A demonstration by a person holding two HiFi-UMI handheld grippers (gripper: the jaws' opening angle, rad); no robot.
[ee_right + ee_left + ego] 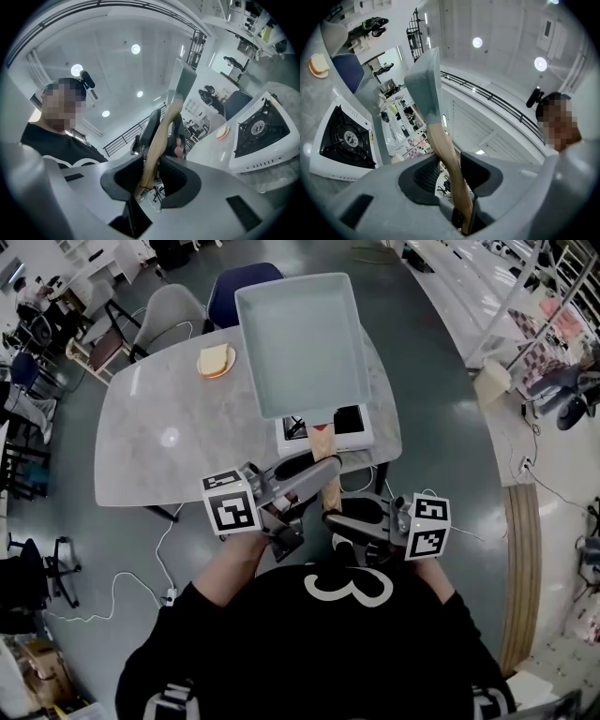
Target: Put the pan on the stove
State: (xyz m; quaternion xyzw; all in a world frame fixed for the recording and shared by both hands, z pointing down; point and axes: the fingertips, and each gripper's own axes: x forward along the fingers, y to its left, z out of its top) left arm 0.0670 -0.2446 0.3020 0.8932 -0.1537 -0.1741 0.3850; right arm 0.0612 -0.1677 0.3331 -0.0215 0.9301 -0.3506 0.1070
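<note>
Above the white tabletop gas stove (354, 431), the square pale-grey metal pan (300, 343) hangs by its wooden handle (329, 476), clenched in the left hand-held gripper (449, 171) and right hand-held gripper (151, 174); lowering it level, centred on the burner (349, 137), seems best.

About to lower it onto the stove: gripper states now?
Left gripper: closed on the pan handle.
Right gripper: closed on the same pan handle.

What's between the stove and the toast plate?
Nothing: only bare tabletop separates the stove from the toast plate, clearest in the left gripper view.
</note>
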